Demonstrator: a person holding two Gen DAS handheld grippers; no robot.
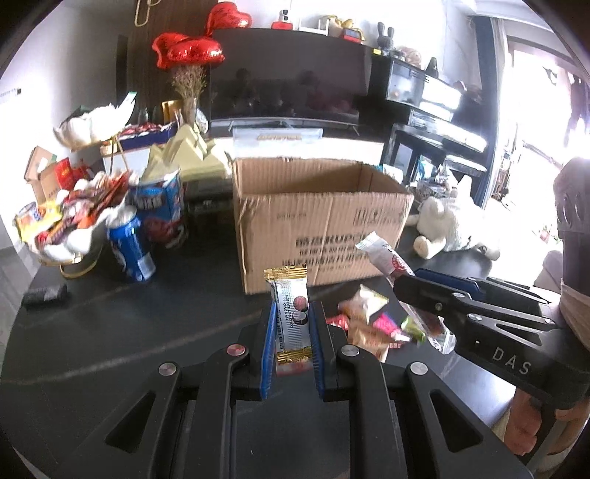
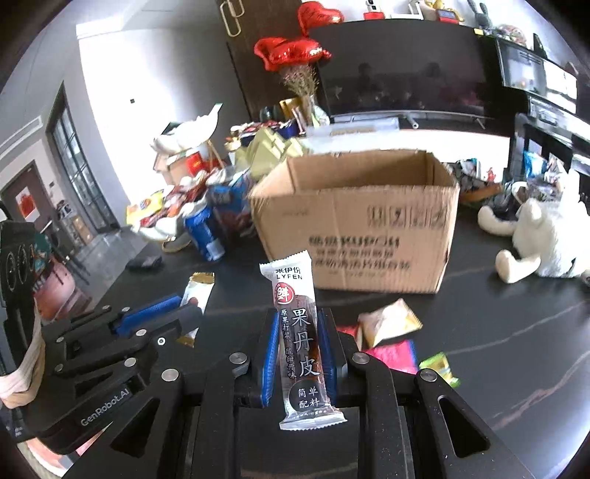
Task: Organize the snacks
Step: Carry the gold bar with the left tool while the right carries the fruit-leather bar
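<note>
Two snacks in hand: our left gripper clamps the gold-ended bar, our right gripper clamps the fruit strip, both upright. Open box lies straight ahead across the table, about equally near both.

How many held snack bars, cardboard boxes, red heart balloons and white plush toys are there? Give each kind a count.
Held snack bars: 2, gold-ended bar, LYFEN bar
Cardboard box: 1
Red heart balloons: 2, lower balloon, upper balloon
White plush toy: 1
Total: 6
</note>
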